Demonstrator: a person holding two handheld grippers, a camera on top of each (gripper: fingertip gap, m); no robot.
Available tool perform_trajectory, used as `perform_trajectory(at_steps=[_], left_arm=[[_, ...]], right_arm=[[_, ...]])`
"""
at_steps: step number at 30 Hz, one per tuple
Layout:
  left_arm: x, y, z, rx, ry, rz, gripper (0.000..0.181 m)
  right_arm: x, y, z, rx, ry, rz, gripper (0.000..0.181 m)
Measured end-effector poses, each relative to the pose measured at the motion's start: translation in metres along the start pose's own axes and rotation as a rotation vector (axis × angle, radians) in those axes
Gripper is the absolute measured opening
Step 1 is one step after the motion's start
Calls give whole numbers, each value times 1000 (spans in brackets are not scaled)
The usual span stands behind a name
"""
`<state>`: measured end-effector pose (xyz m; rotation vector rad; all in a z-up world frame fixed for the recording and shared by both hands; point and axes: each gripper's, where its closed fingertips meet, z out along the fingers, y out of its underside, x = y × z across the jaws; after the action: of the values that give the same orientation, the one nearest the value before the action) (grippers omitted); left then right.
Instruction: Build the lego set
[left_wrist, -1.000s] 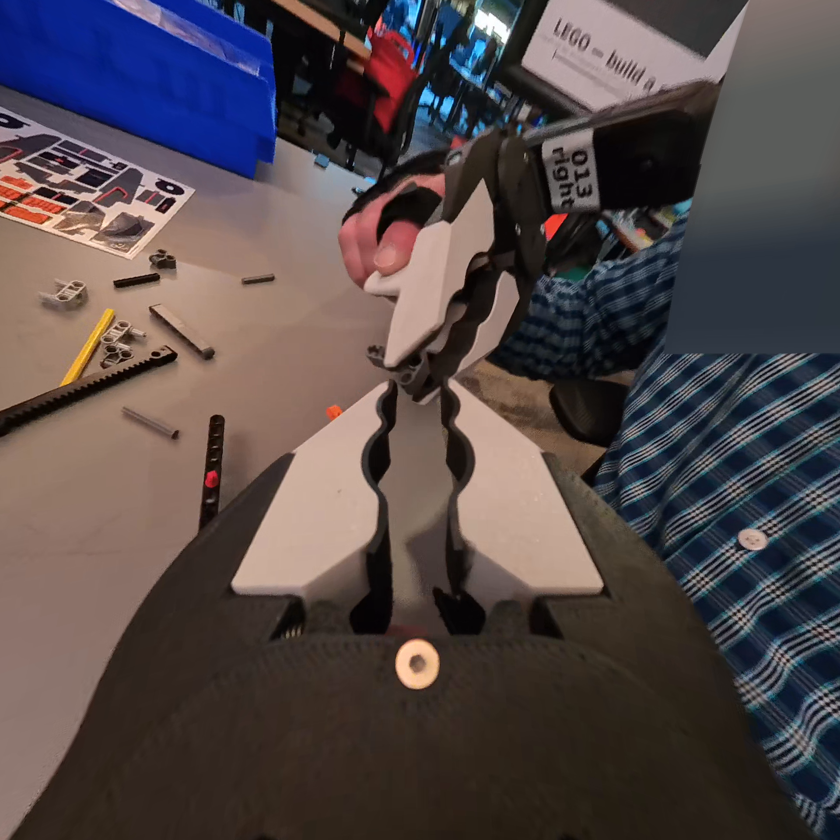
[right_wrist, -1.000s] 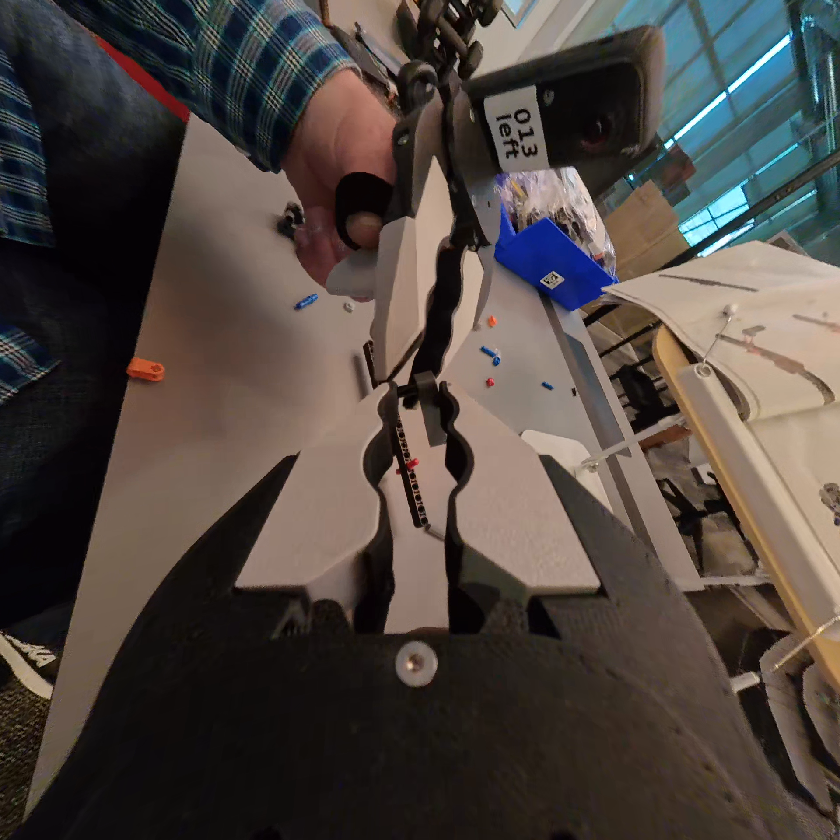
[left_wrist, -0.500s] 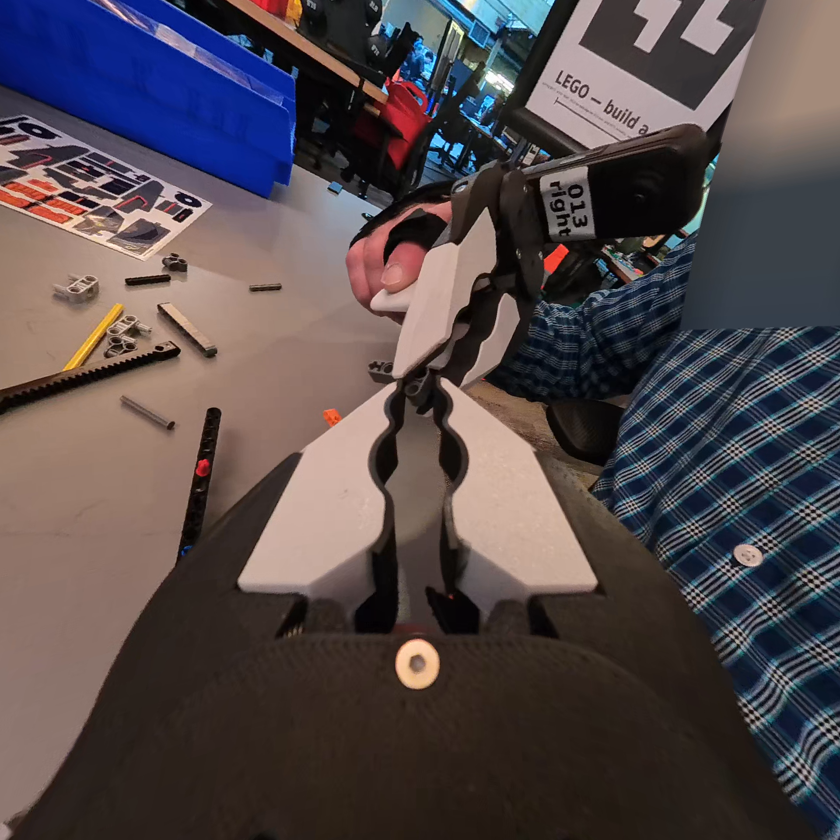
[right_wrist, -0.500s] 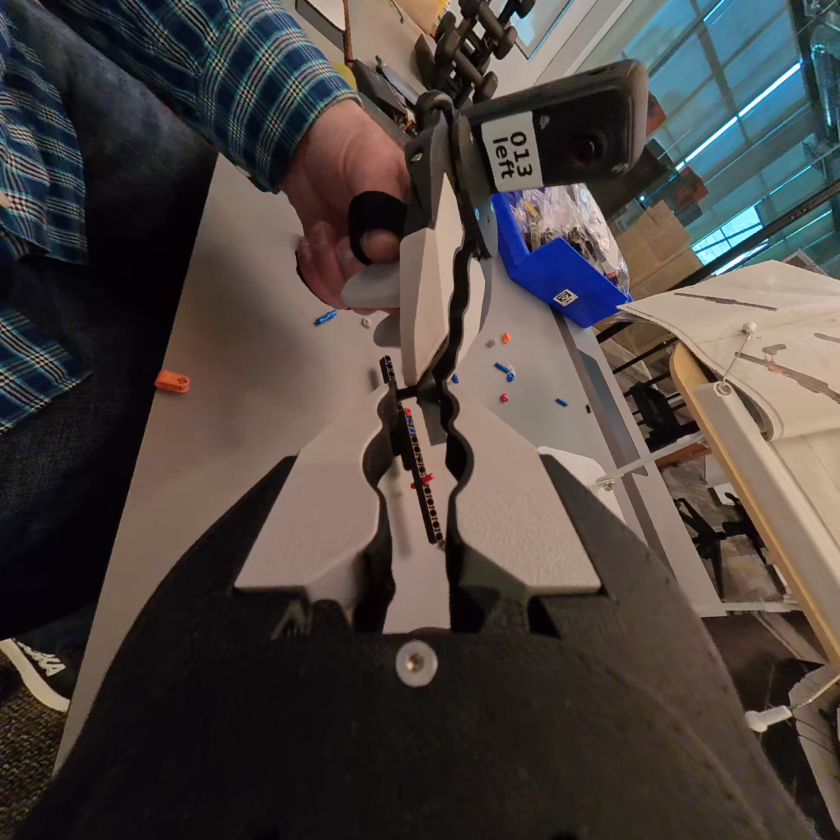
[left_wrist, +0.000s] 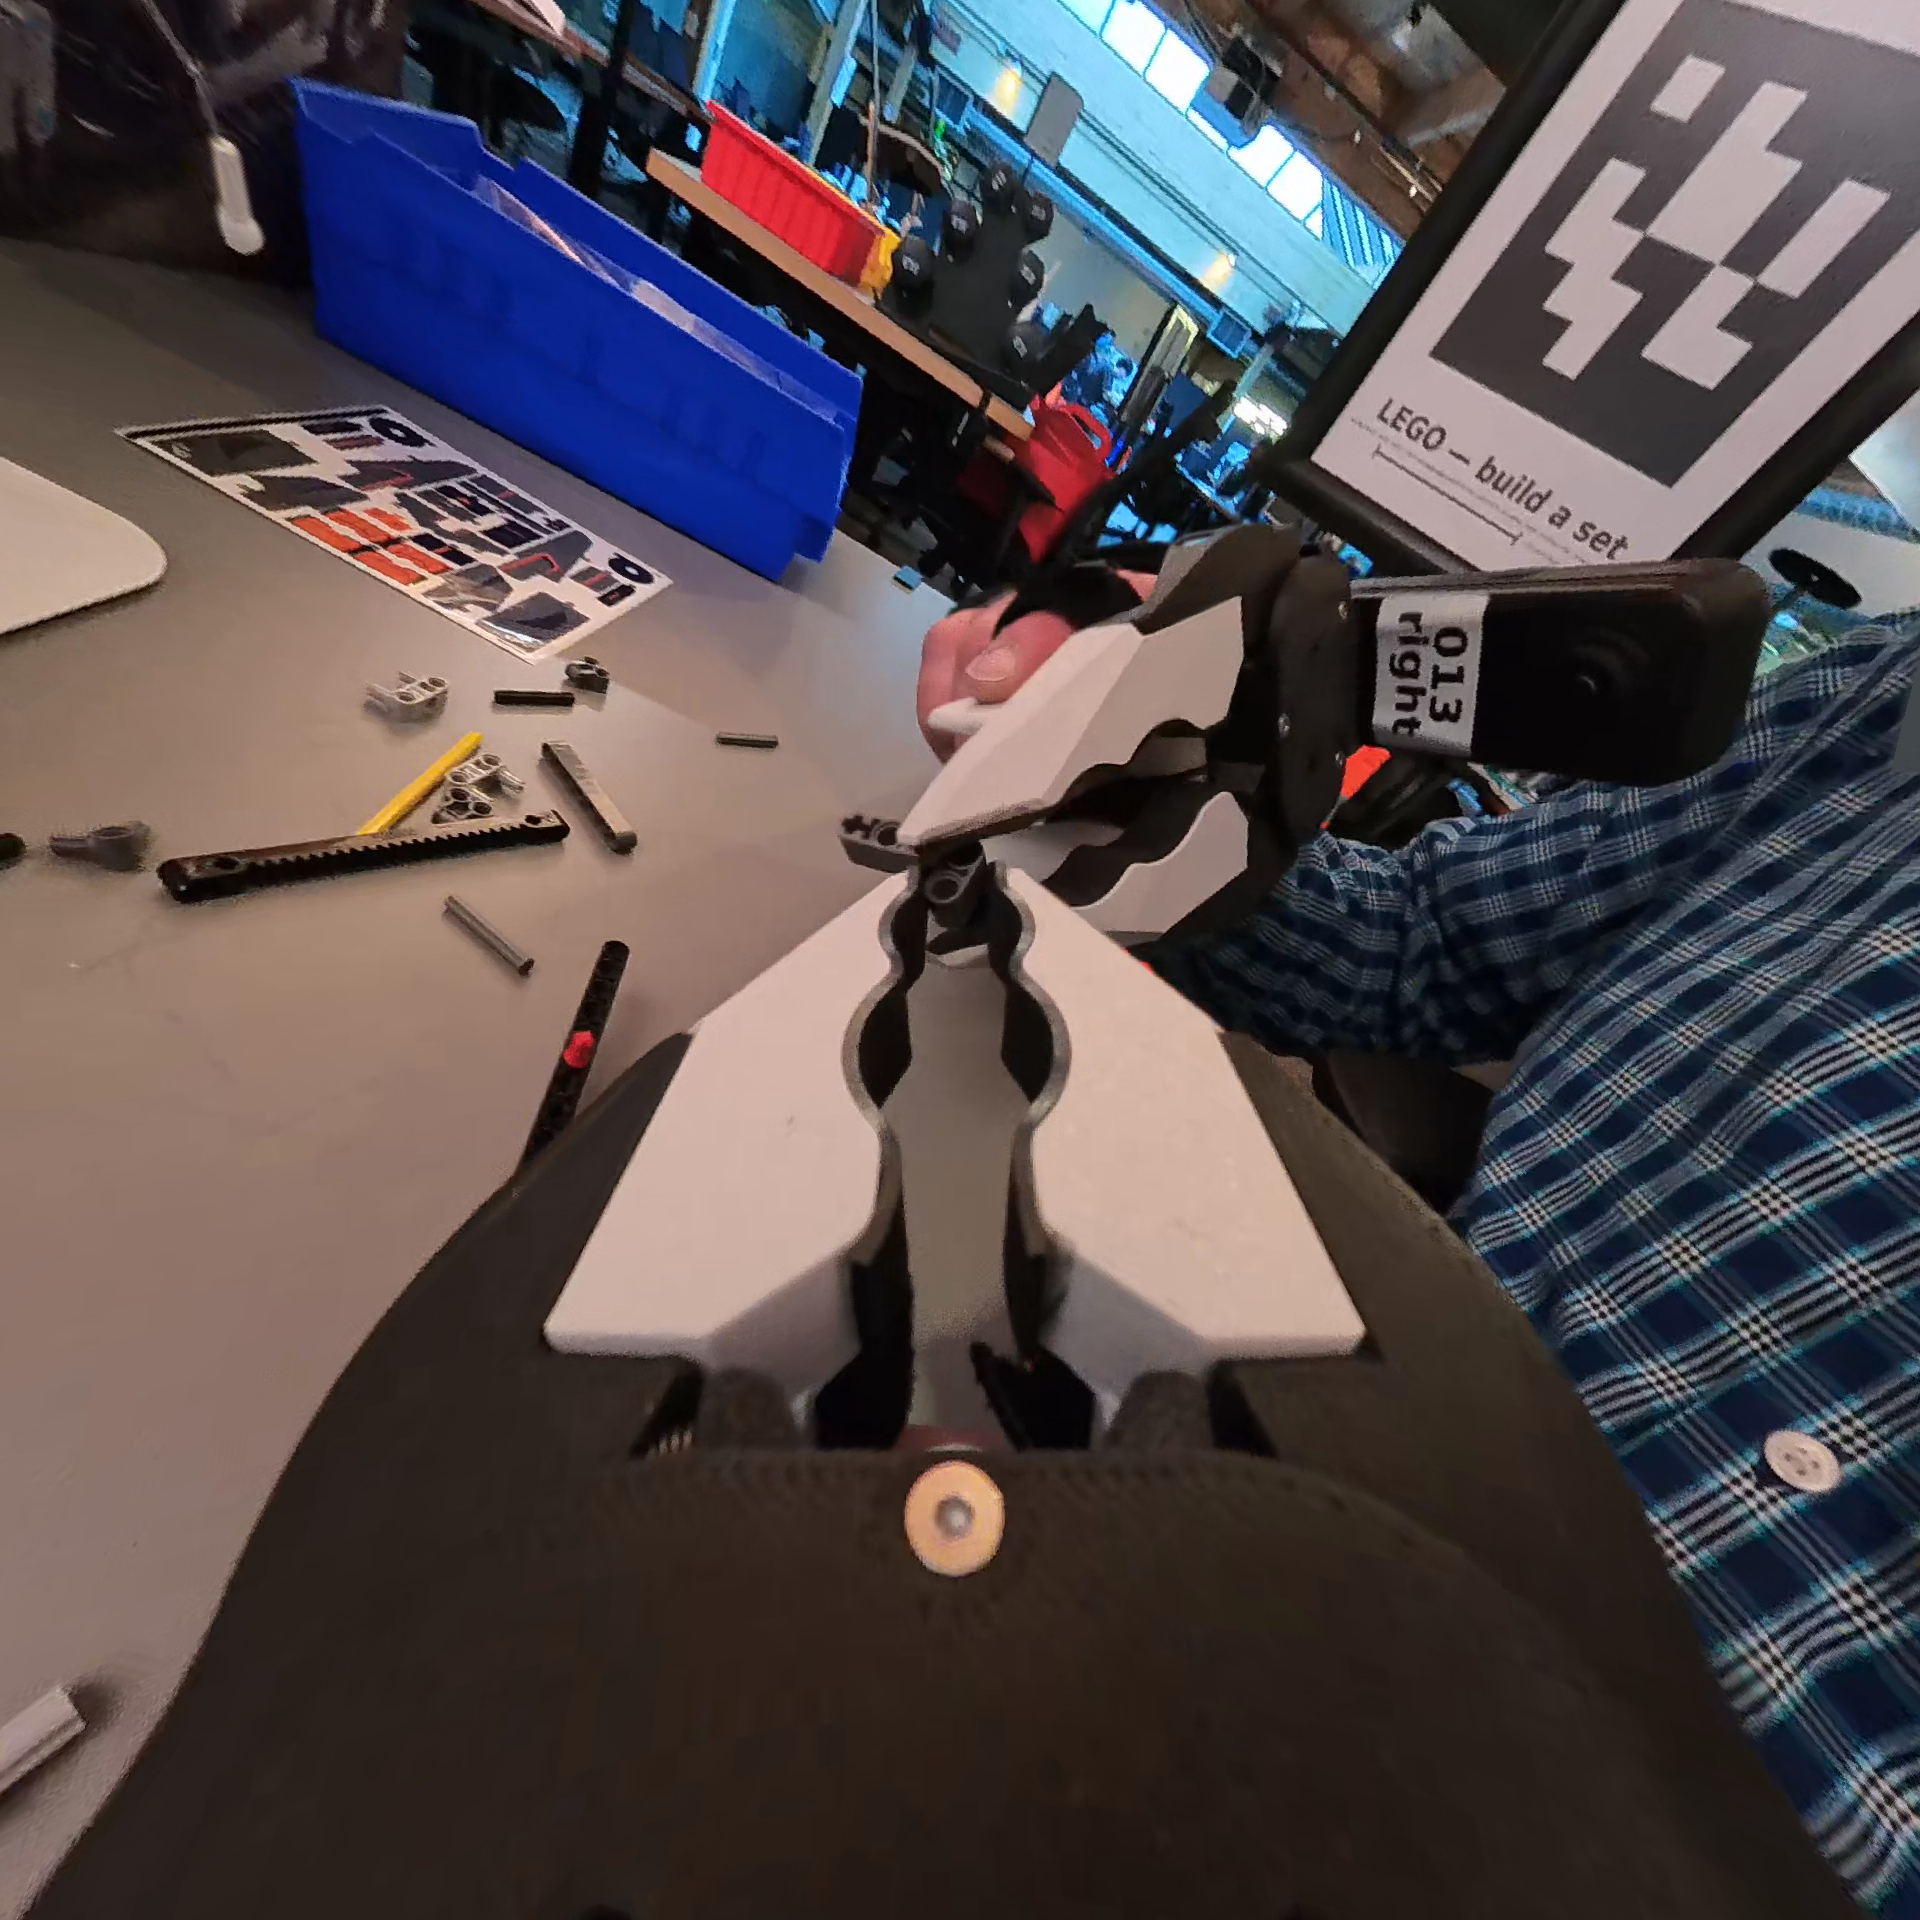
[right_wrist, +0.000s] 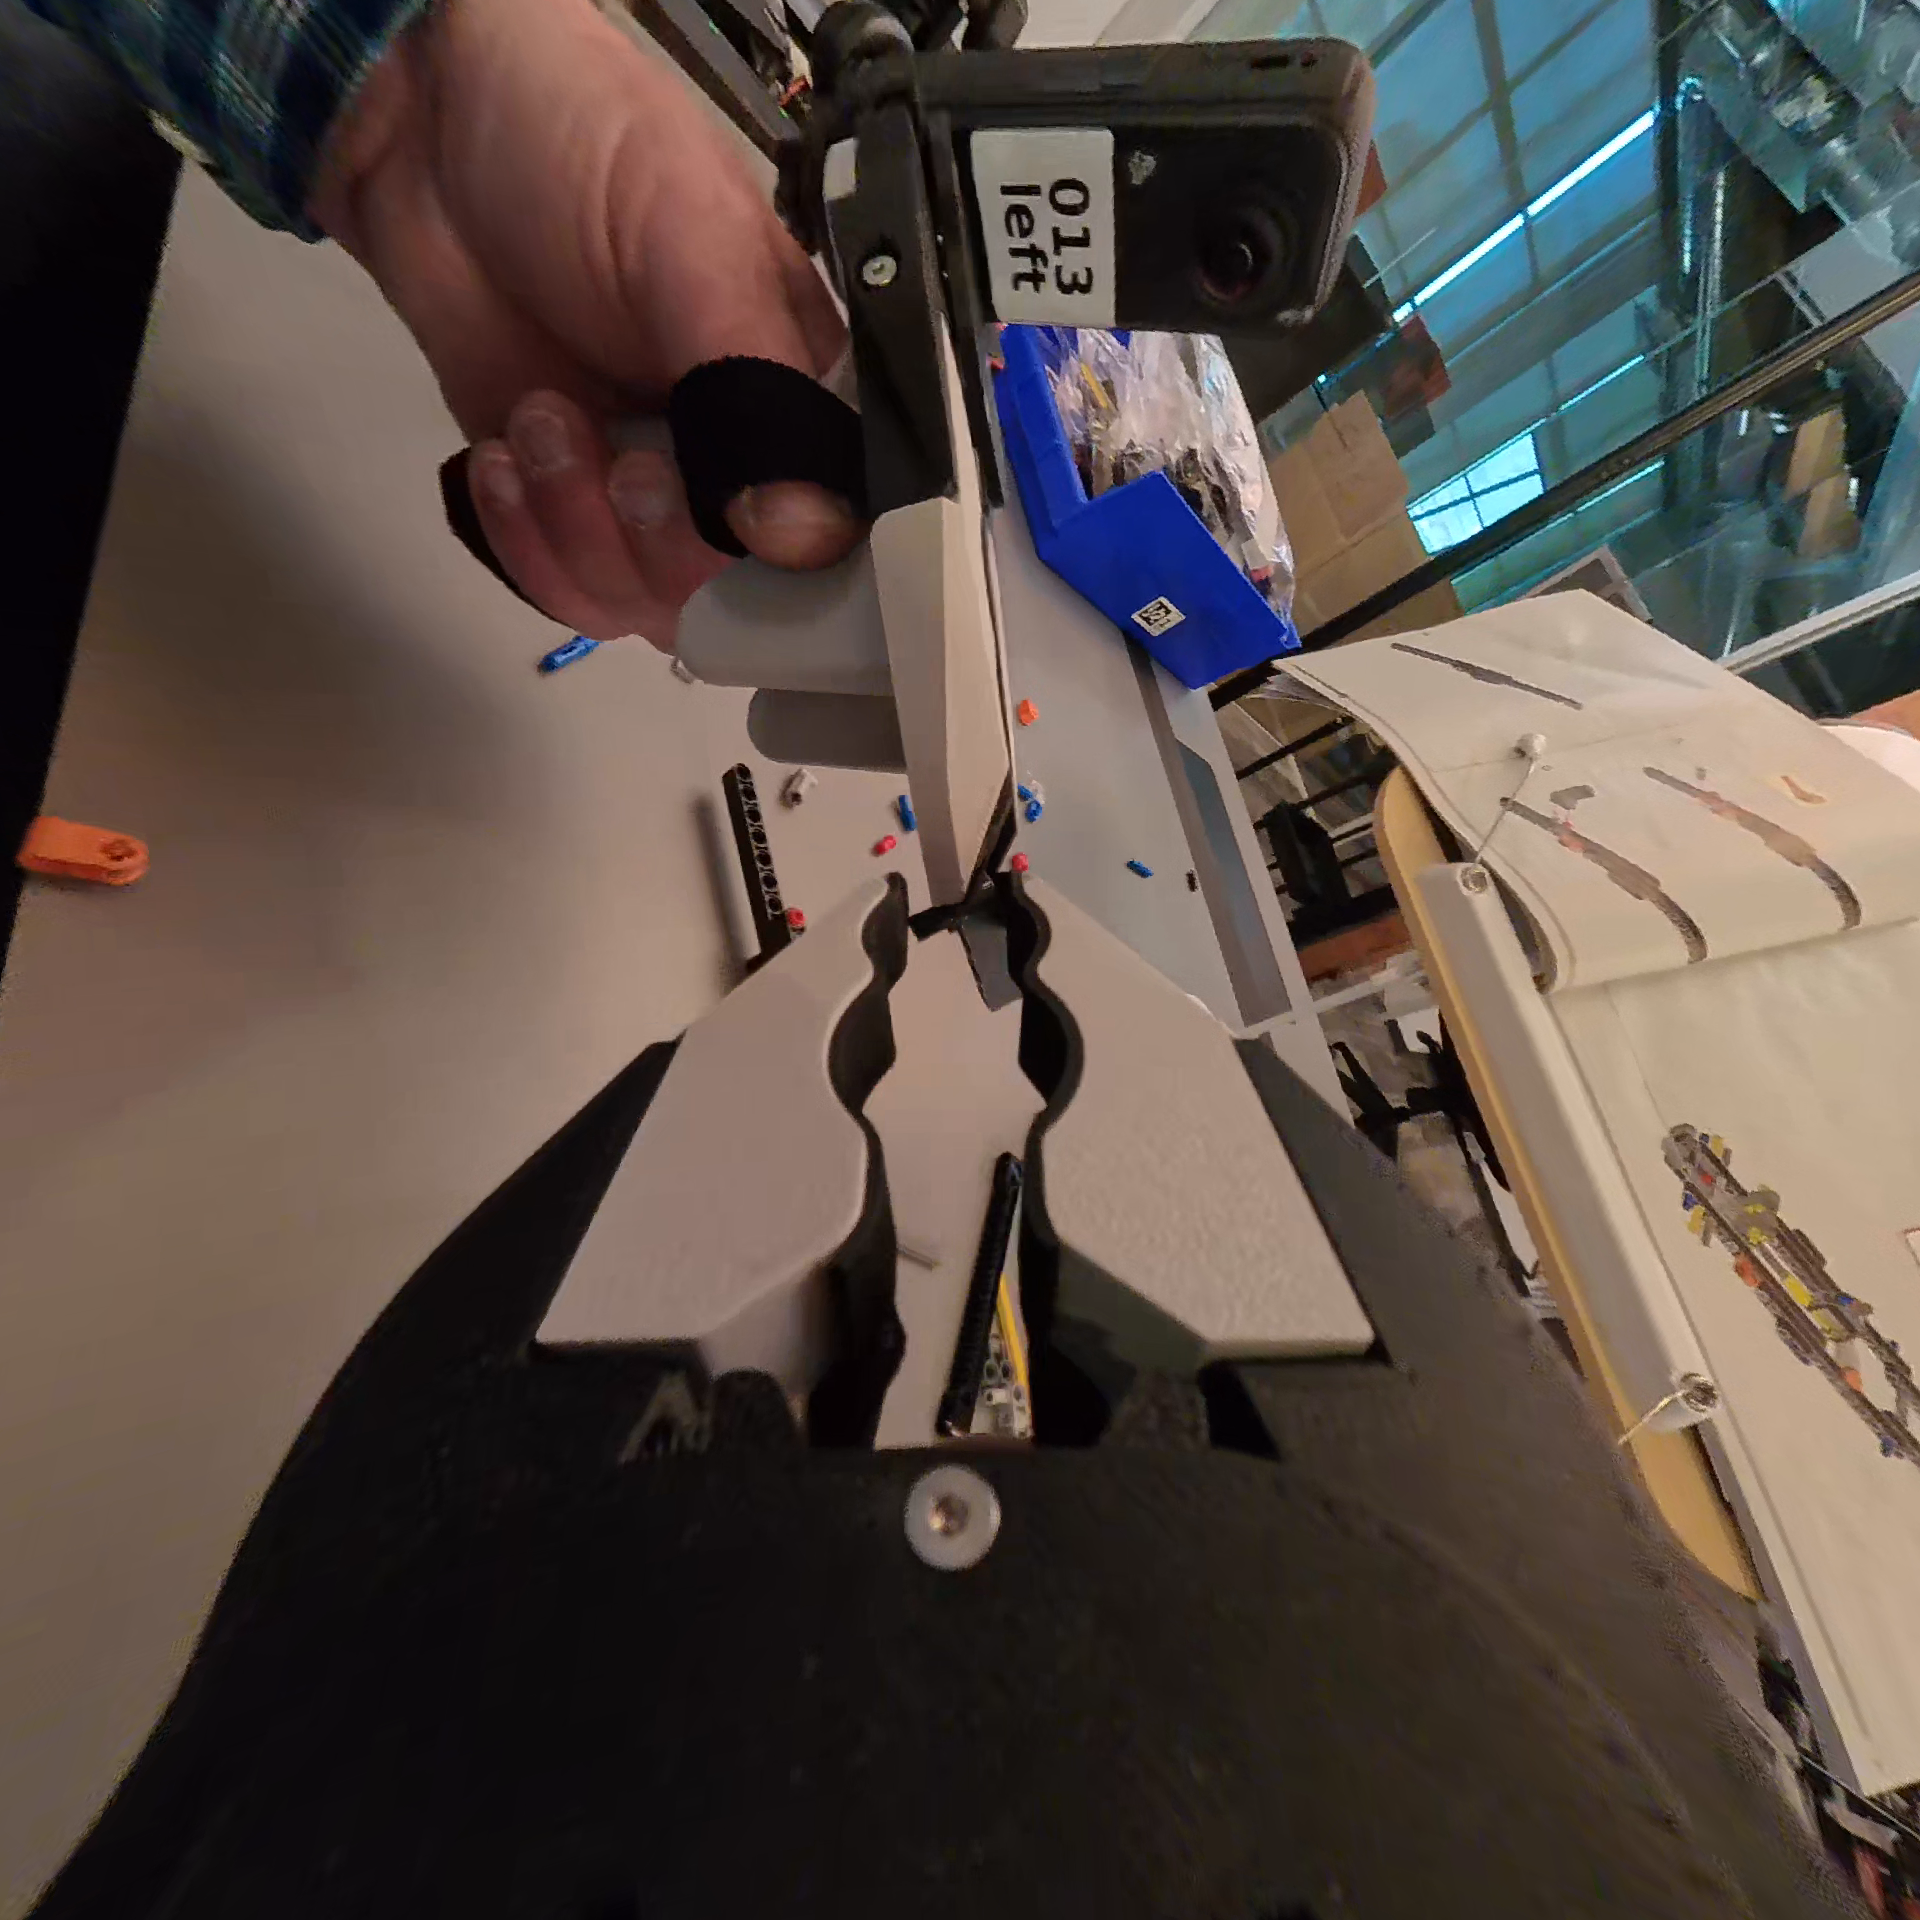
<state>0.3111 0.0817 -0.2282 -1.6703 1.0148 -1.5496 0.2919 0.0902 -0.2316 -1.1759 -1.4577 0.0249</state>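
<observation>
Right tool (left_wrist: 935, 847) has swung flatter, now reaching in from the right; tips still meet above the tabletop (left_wrist: 260, 1039). Left tool (left_wrist: 954, 894) pinches a small dark grey connector (left_wrist: 951, 891); right tool grips a grey connector (right_wrist: 987, 951).

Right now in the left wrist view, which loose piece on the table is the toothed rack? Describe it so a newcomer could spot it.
Start at the blue bin at the back of the grey table, then come toward the camera past the sticker sheet lying flat in front of it. Among the scattered pieces nearer still lies the rack, a long black bar. It alone has a row of teeth along one edge, and a yellow rod touches it.
</observation>
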Motion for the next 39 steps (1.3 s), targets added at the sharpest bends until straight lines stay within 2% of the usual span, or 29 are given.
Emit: perform_trajectory(at_steps=[12, 20, 26, 31, 37, 39], left_arm=[[-11, -12, -9, 78, -72, 9, 8], [-15, -17, -12, 78, -172, 157, 8], [-13, -17, -8, 50, -211, 246, 8], [-17, -12, -7, -67, -300, 436, 7], [-15, -6, 0, -265, -386, 768, 7], [-13, -6, 2, -294, -387, 825, 7]], right_arm=[[15, 1, 10, -37, 66, -8, 18], [17, 4, 7, -22, 35, 152, 26], [20, 8, 3, 0, 20, 248, 24], [28, 8, -5, 49, -32, 370, 32], [17, 13, -4, 70, -277, 541, 44], [11, 17, -1, 55, -325, 538, 39]])
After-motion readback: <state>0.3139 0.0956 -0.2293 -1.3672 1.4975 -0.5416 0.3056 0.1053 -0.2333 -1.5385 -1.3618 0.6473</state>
